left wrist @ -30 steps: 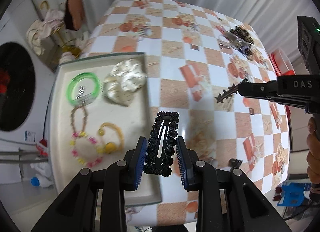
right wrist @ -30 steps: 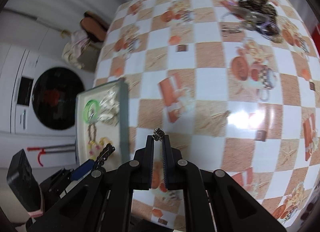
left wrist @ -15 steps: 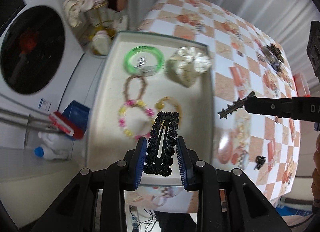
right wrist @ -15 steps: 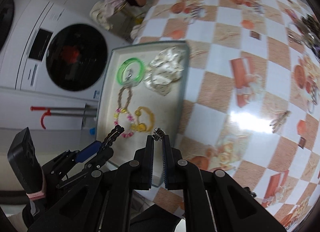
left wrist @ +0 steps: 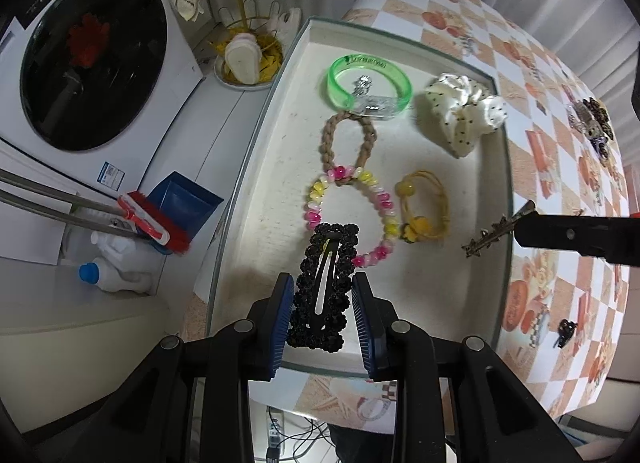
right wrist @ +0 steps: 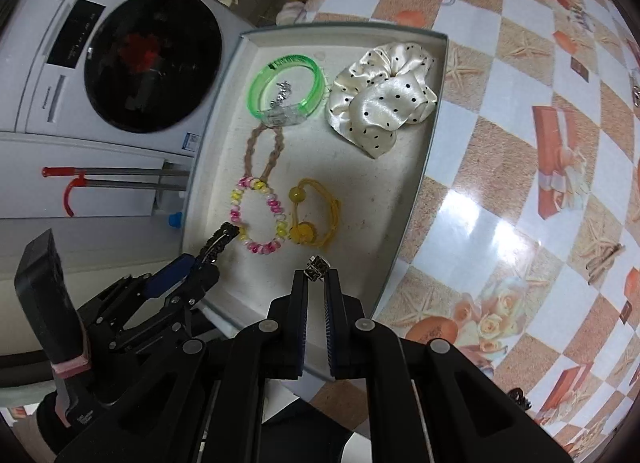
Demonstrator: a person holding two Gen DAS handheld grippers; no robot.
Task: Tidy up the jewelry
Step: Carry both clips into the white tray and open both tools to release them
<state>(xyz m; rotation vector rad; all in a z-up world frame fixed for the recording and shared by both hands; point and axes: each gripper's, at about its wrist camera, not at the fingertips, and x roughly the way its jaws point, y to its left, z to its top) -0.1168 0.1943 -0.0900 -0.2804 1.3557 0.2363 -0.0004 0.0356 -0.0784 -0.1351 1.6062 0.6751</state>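
My left gripper (left wrist: pixel 323 287) is shut on a black beaded snap hair clip (left wrist: pixel 325 283) and holds it above the near end of the white tray (left wrist: pixel 256 167). My right gripper (right wrist: pixel 316 275) is shut on a thin metal star hairpin (left wrist: pixel 494 233), over the tray's near right part; only its tip (right wrist: pixel 317 264) shows in the right wrist view. In the tray lie a green bangle (left wrist: pixel 370 85), a cream dotted scrunchie (left wrist: pixel 464 113), a brown braided bracelet (left wrist: pixel 348 141), a pink-yellow bead bracelet (left wrist: pixel 352 215) and a yellow hair tie (left wrist: pixel 422 209).
The tray sits at the left edge of a checkered table (right wrist: pixel 520 143). A pile of dark jewelry (left wrist: pixel 592 121) lies far right, a small black clip (left wrist: pixel 564 331) near the front edge. A washing machine (left wrist: pixel 92 59), broom and bottle stand below on the left.
Both grippers have moved left from over the checkered table to over the tray, each still holding its clip. The tray now fills the middle of both views.
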